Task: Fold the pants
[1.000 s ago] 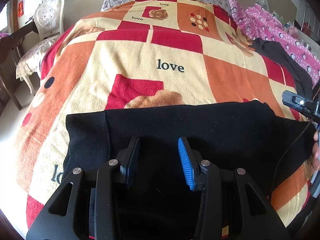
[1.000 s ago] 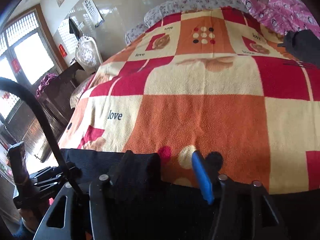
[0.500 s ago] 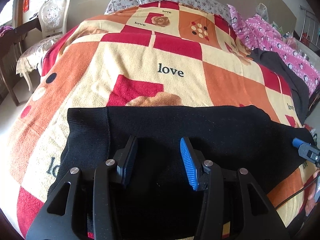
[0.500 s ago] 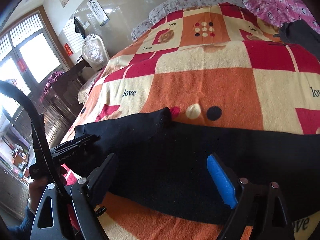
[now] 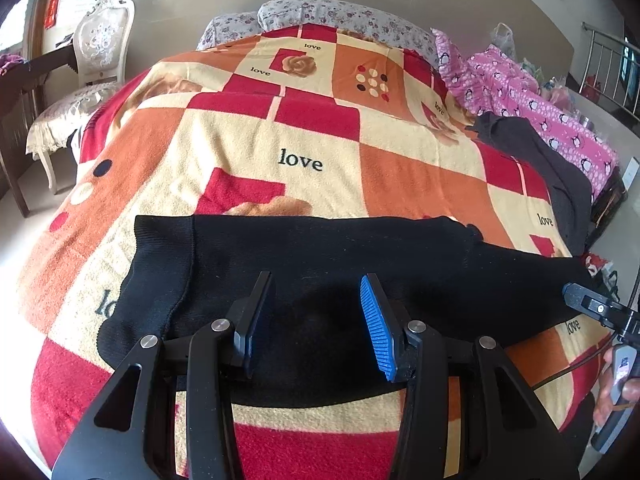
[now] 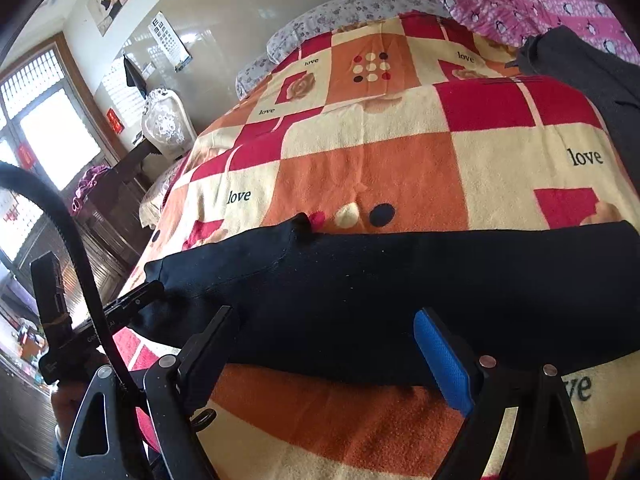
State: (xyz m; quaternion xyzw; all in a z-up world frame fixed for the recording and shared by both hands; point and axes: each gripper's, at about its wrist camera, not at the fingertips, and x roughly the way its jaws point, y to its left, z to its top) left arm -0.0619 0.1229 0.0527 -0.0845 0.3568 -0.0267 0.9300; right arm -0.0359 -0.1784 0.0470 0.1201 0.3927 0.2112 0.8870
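Both grippers, left (image 5: 318, 312) and right (image 6: 328, 348), gape empty over flat black pants (image 5: 320, 260).

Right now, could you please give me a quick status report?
Both grippers, left and right, open, holding nothing. Black pants flat across the blanket. Nothing in the way.

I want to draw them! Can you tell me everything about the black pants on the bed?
The black pants look like soft knitted fabric with a ribbed band at one end. They lie flat in a long, already doubled strip across the near part of the patchwork blanket, and touch only the blanket. Both grippers hang open above them, so nothing is holding them.
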